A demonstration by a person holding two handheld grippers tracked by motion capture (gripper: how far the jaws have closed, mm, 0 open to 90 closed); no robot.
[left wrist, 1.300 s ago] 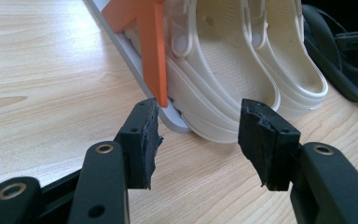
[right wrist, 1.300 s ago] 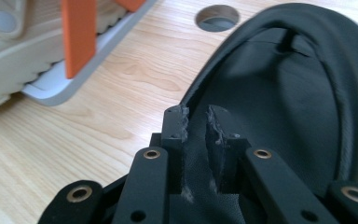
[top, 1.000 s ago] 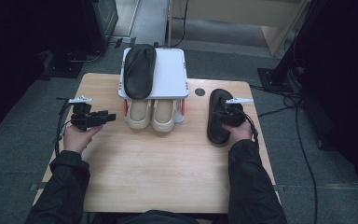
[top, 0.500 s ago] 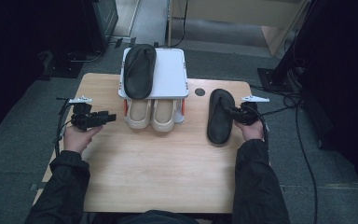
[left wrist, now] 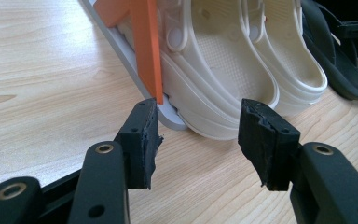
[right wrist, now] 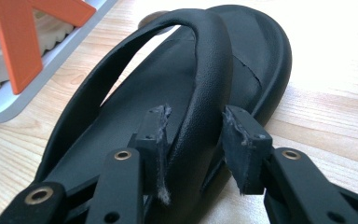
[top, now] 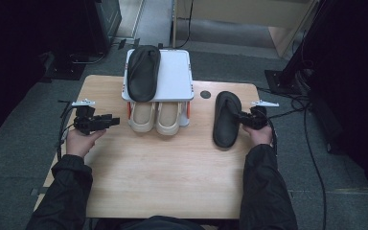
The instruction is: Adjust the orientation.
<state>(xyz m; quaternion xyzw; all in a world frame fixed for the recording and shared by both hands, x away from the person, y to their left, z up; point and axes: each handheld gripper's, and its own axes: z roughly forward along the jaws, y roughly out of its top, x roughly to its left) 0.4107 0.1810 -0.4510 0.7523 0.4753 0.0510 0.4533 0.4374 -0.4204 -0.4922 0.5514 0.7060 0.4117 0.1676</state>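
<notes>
I am looking down on the wooden table, which is carrying everything here. At its far edge the white shoe rack is standing, with one black flip-flop lying on its top shelf and a pair of cream clogs sitting underneath between orange supports. To the right of the rack, the second black flip-flop is lying flat on the table, toe end pointing away from me, well apart from the clogs. My right gripper is sitting at that sandal's right edge; in the right gripper view its jaws are standing on either side of the strap, narrowly parted, one pad touching it while the other is showing a small gap. My left gripper is hovering just left of the clogs, jaws spread wide and holding nothing, aimed at the nearer clog's heel.
</notes>
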